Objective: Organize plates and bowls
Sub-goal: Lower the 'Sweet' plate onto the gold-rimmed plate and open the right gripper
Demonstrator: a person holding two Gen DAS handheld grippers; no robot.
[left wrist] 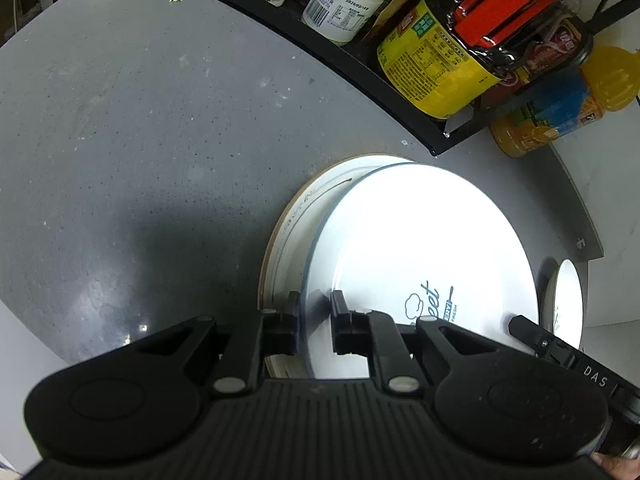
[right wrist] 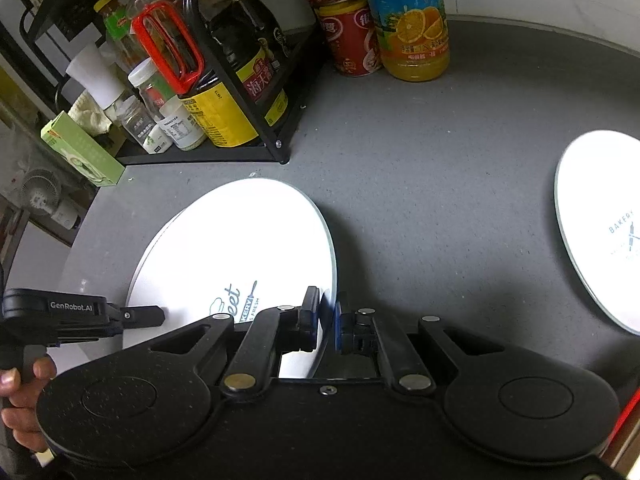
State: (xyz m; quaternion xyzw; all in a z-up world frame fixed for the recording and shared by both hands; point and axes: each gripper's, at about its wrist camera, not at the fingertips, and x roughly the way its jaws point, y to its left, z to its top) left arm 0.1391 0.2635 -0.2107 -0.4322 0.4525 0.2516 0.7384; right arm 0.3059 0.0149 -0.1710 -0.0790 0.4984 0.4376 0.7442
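A white plate [left wrist: 420, 248] with a blue "Sweet bakery" print is held at opposite rims by both grippers. My left gripper [left wrist: 316, 312] is shut on its left rim, and in the right wrist view it [right wrist: 148, 317] reaches in from the left. The right gripper [right wrist: 328, 320] is shut on the plate's [right wrist: 240, 248] right rim, and its tip [left wrist: 520, 326] shows in the left wrist view. Under this plate, offset to the left, lies a brown-rimmed white plate [left wrist: 312, 208]; I cannot tell if they touch. Another white "Bakery" plate [right wrist: 596, 220] lies flat on the counter to the right.
A grey counter [left wrist: 140, 140] carries a black wire rack [right wrist: 256, 128] of bottles and jars behind the plates. An orange juice bottle [right wrist: 412, 20] and red cans [right wrist: 348, 40] stand by the wall. A green box [right wrist: 80, 148] sits at the far left. A hand [right wrist: 24, 396] holds the left gripper.
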